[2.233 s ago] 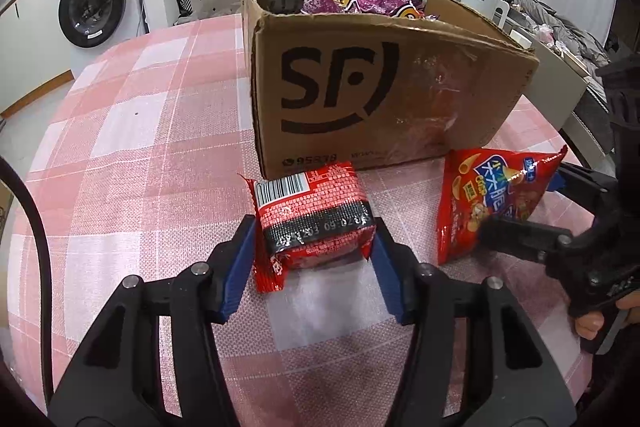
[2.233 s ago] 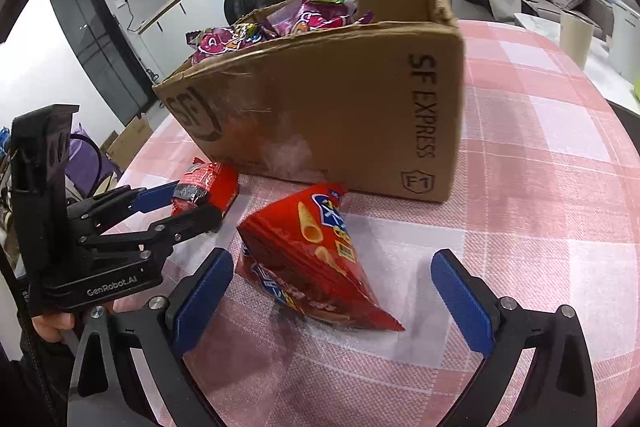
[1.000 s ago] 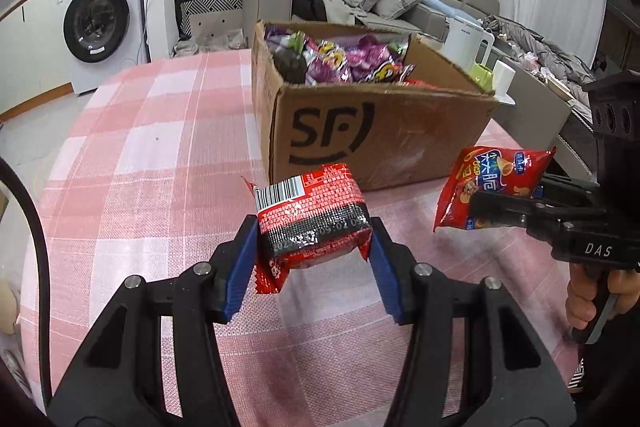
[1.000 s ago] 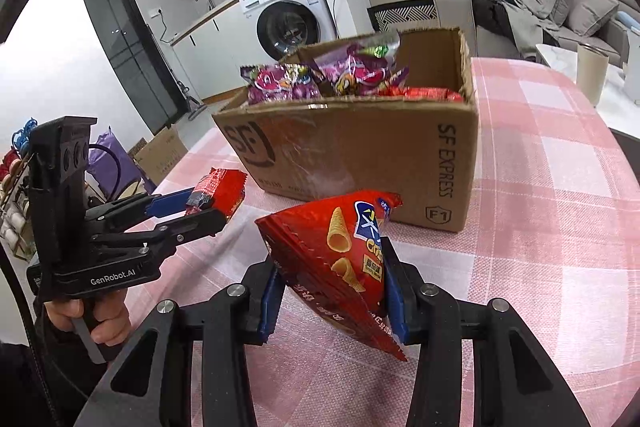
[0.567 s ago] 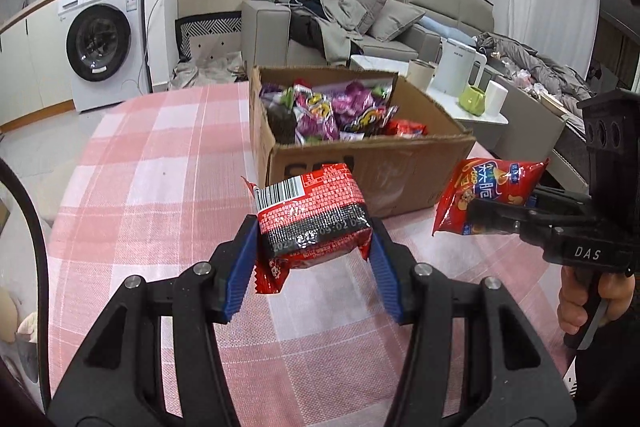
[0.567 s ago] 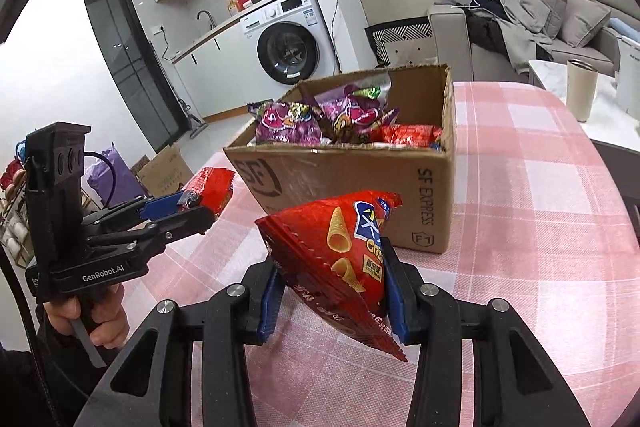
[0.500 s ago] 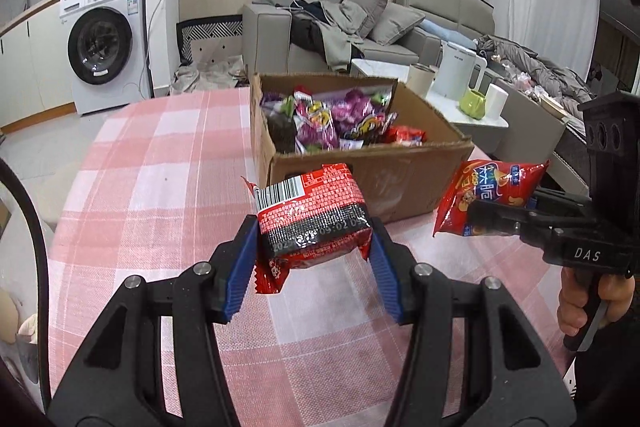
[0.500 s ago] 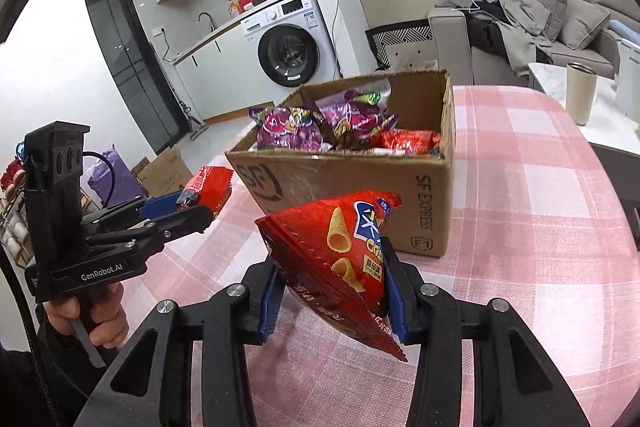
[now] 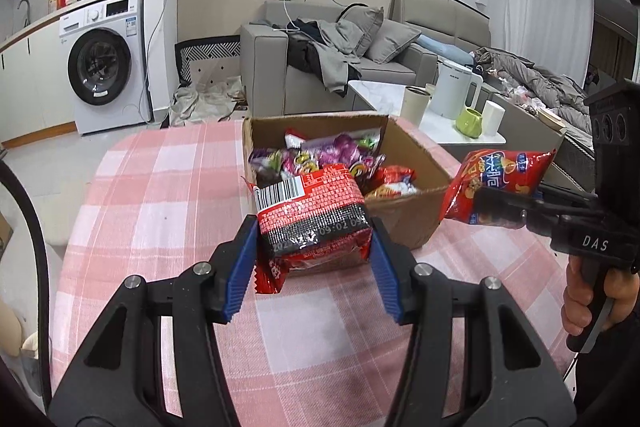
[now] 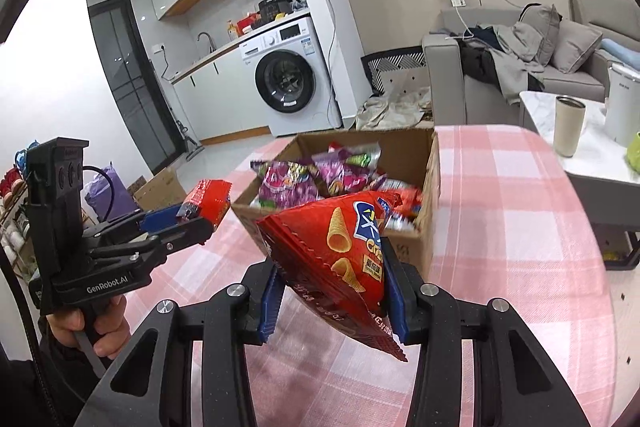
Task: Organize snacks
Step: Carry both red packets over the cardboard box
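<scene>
My left gripper (image 9: 314, 267) is shut on a red and black snack packet (image 9: 312, 215) with a barcode, held in the air in front of the cardboard box (image 9: 416, 215). My right gripper (image 10: 332, 303) is shut on a red bag of cone crisps (image 10: 340, 243), also held up near the box (image 10: 430, 183). The box is open and holds several purple and red snack bags (image 9: 320, 155). In the right wrist view the left gripper (image 10: 200, 219) and its packet (image 10: 208, 203) show at the left. In the left wrist view the crisp bag (image 9: 500, 187) shows at the right.
The box stands on a table with a pink checked cloth (image 9: 160, 195). Beyond it are a grey sofa (image 9: 360, 59), a white side table with a kettle (image 9: 456, 95) and cups, and a washing machine (image 9: 104, 67).
Both grippers have risen with their snacks, so I now look down into the open box. The right gripper closed on the crisp bag and lifted it off the table.
</scene>
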Demonstrator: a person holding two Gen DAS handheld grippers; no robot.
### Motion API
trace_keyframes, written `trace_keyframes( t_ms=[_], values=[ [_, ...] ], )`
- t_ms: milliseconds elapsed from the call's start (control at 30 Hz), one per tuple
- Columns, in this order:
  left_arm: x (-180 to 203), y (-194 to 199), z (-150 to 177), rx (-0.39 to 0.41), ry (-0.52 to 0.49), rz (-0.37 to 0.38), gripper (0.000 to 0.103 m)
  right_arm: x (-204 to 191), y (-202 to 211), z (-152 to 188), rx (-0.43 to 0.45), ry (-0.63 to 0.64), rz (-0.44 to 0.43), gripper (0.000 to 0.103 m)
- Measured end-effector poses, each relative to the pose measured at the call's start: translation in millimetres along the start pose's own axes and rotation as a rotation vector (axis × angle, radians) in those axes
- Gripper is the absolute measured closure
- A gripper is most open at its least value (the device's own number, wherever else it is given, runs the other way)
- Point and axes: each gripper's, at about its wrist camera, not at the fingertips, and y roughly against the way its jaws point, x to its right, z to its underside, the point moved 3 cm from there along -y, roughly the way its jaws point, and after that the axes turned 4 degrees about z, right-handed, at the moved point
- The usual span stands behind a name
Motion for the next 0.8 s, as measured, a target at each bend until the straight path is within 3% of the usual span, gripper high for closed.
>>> trace_keyframes(
  t_ms=[400,800],
  values=[
    [15,-13,-33,0.031,-0.027,-0.015,0.052,5,-3,-30,0.035,-0.010,0.030,0.059],
    [17,-58,-59,0.019,-0.026,-0.031,0.052,9,-31,-47,0.016,-0.017,0.046,0.059]
  ],
)
